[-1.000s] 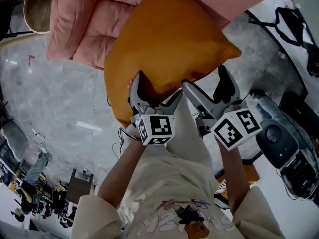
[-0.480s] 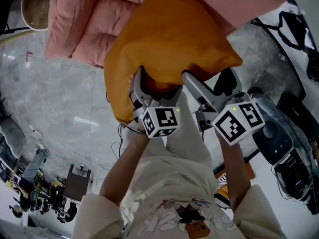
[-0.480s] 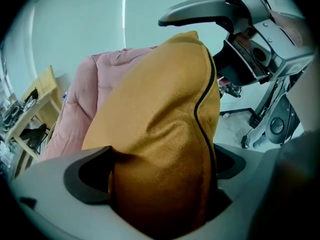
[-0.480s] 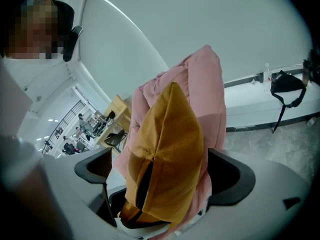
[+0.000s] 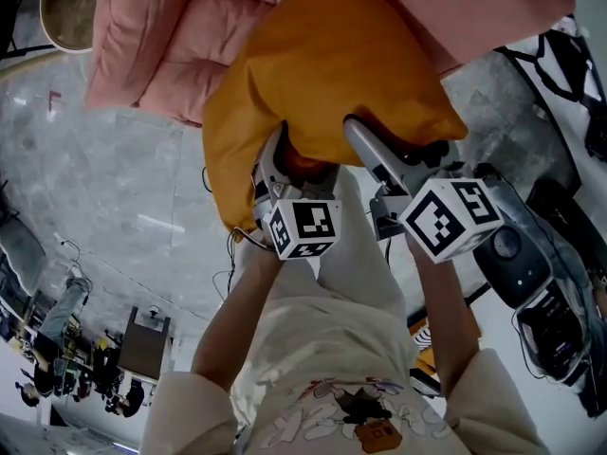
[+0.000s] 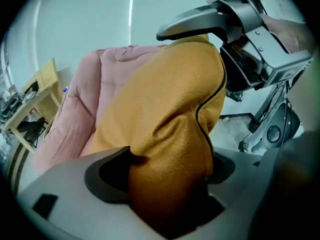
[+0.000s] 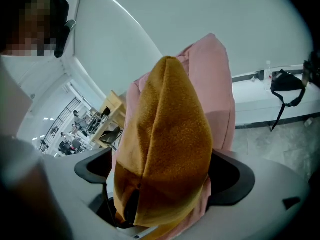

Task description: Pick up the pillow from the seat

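An orange pillow (image 5: pixel 322 74) leans on the pink padded seat (image 5: pixel 171 36). My left gripper (image 5: pixel 292 157) is at the pillow's lower edge. Its jaws are closing, with bunched orange fabric (image 6: pixel 170 109) filling the gap and pressing both pads in the left gripper view (image 6: pixel 167 169). My right gripper (image 5: pixel 394 145) holds the same edge further right. In the right gripper view the pillow (image 7: pixel 170 134) is pinched between its pads (image 7: pixel 162 174), with the pink seat (image 7: pixel 215 84) behind. The left gripper view also shows the right gripper (image 6: pixel 240 29) on the pillow's far corner.
Grey stone floor lies under the seat. Black equipment and cables (image 5: pixel 541 282) sit on the floor at the right. A round woven object (image 5: pixel 66 8) lies at the top left. A light wooden table (image 6: pixel 30 99) stands beside the seat. The person's legs are below the grippers.
Both grippers have pushed forward over the pillow's lower edge, which now sits deep between their jaws. The left jaws have narrowed onto the fabric.
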A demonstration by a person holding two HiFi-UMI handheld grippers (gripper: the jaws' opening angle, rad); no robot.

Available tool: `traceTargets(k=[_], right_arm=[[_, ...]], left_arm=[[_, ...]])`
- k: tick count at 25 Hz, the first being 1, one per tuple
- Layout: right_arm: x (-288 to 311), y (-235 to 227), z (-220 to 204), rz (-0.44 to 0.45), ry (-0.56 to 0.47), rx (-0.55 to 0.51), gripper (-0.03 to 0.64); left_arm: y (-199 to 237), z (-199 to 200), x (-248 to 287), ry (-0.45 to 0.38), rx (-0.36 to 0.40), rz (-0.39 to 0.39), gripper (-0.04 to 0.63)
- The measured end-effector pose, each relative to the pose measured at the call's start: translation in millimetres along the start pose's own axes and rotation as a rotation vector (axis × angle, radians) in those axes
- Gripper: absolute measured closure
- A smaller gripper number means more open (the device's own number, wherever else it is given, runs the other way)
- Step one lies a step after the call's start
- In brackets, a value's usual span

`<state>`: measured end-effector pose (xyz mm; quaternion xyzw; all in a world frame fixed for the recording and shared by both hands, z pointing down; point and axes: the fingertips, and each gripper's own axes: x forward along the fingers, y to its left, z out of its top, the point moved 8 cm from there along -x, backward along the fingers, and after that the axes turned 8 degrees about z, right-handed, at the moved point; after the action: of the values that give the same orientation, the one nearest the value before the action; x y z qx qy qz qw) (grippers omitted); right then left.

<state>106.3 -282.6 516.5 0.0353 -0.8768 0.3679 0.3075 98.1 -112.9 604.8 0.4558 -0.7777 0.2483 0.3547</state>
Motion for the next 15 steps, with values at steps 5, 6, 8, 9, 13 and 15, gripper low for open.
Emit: traceTargets(k=[5,6,8,9,13,15], right_arm=[[14,-1,-2,-0.005,0.01,0.018,0.035],[17,-1,-3,-0.008,0.016,0.02,0.037],[23,1,-4,-0.015,0.025,0.02,0.037],[25,3,-4,-0.023,0.026,0.02,0.037],[37,9,-2,-0.07,0.013,0.023,0.038],[42,9,0,-0.08,0.016,0.023,0.038]], left_arm=[[9,0,-1,0.017,-0.032,-0.006,0.325],[10,0,-2,0.017,-0.036,-0.008,0.347],[14,-1,-4,0.017,-0.046,-0.02,0.369],[16,-2,-6,0.018,-0.05,-0.029,0.37],[27,-2,-4,0.029,-0.067,-0.052,0.362],[29,0,-2,0.034,-0.074,-0.052,0.362]])
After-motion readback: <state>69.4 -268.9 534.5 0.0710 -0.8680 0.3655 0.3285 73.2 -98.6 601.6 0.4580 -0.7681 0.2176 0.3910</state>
